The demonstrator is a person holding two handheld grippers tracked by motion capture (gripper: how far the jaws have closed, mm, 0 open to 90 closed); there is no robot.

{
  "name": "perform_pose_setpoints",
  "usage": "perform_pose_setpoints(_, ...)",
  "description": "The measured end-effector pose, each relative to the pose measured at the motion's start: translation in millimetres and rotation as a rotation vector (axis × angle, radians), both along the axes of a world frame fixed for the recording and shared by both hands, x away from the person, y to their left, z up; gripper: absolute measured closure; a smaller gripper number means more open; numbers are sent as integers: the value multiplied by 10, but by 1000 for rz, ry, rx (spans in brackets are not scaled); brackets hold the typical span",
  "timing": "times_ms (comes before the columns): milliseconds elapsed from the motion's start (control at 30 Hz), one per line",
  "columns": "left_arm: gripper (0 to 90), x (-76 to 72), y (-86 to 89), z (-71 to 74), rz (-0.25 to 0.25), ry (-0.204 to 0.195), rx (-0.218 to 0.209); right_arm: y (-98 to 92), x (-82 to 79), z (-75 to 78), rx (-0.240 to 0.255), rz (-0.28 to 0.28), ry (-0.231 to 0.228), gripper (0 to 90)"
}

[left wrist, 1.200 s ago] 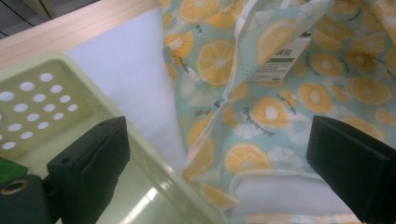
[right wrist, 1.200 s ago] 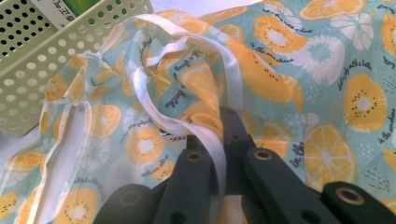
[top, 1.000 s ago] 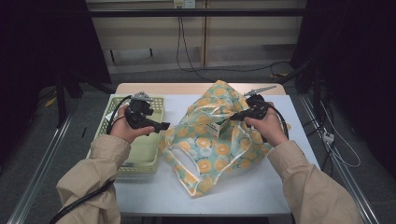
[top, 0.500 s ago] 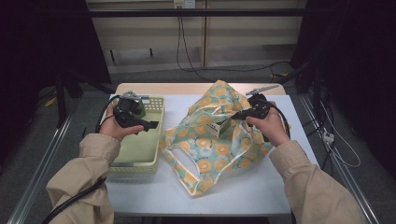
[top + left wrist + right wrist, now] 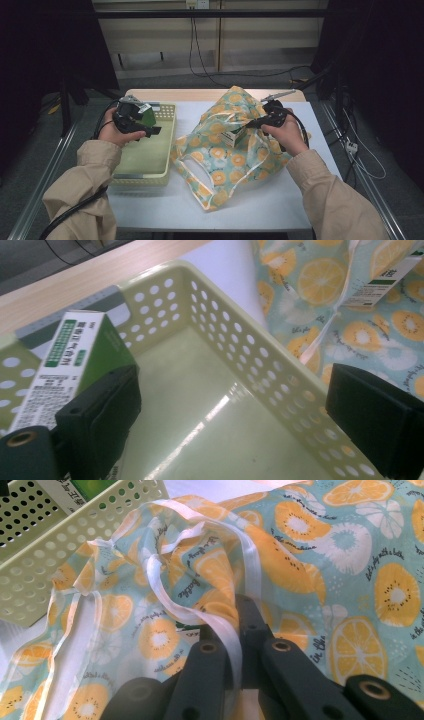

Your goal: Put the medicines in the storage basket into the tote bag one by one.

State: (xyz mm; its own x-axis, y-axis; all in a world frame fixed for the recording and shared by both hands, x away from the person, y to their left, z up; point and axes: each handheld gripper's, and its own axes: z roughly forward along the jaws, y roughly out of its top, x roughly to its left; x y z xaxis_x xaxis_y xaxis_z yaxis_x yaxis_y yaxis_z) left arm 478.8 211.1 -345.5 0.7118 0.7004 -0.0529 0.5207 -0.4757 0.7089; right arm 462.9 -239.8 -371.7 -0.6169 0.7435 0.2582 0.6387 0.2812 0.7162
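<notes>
White tabletop (image 5: 280, 200) with a wooden far edge, dark room around it, cables on the floor behind. Pale green perforated plastic basket (image 5: 165, 150) sits at the table's left; a green-and-white printed carton (image 5: 75, 347) stands in its far corner, upright and leaning to the wall. Left gripper (image 5: 150, 131) hovers over the basket, jaws spread wide with nothing between them, the carton just beside one jaw, apparently free of it. Right gripper (image 5: 252, 123) is pressed shut on the white edge strip of the clear plastic bag printed with orange slices (image 5: 225, 165), lifting the mouth so it stays open for reaching in. Another green-and-white box (image 5: 231, 137) shows through the bag film, likely next for the basket.
</notes>
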Motion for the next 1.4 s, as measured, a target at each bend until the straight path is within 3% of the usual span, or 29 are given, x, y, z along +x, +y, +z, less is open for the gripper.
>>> perform_pose_setpoints(200,85,62,122,50,32,-14,8,-14,1,14,13,-2,-4,900)
perform_pose_setpoints(467,91,182,241,56,60,-47,60,-35,8,24,17,0,-1,900)
perform_pose_setpoints(667,101,300,376,-30,126,-56,81,-48,25,53,16,6,-3,900)
perform_pose_setpoints(767,120,340,411,-140,131,-38,108,-67,25,55,14,7,1,900)
perform_pose_setpoints(833,129,355,431,-204,148,-20,96,-78,24,57,11,9,3,900)
perform_pose_setpoints(933,185,368,430,-288,164,3,115,-99,31,51,13,6,6,900)
perform_pose_setpoints(1000,274,372,414,-325,166,11,146,-97,33,40,11,7,9,900)
perform_pose_setpoints(1033,337,369,404,-338,168,23,151,-92,33,37,8,9,7,900)
perform_pose_setpoints(1100,554,368,406,-362,172,58,130,-83,35,34,8,11,7,900)
perform_pose_setpoints(1300,628,337,342,-330,206,67,149,-88,38,21,6,8,7,900)
perform_pose_setpoints(1400,632,308,335,-238,227,64,111,-104,34,12,11,4,8,900)
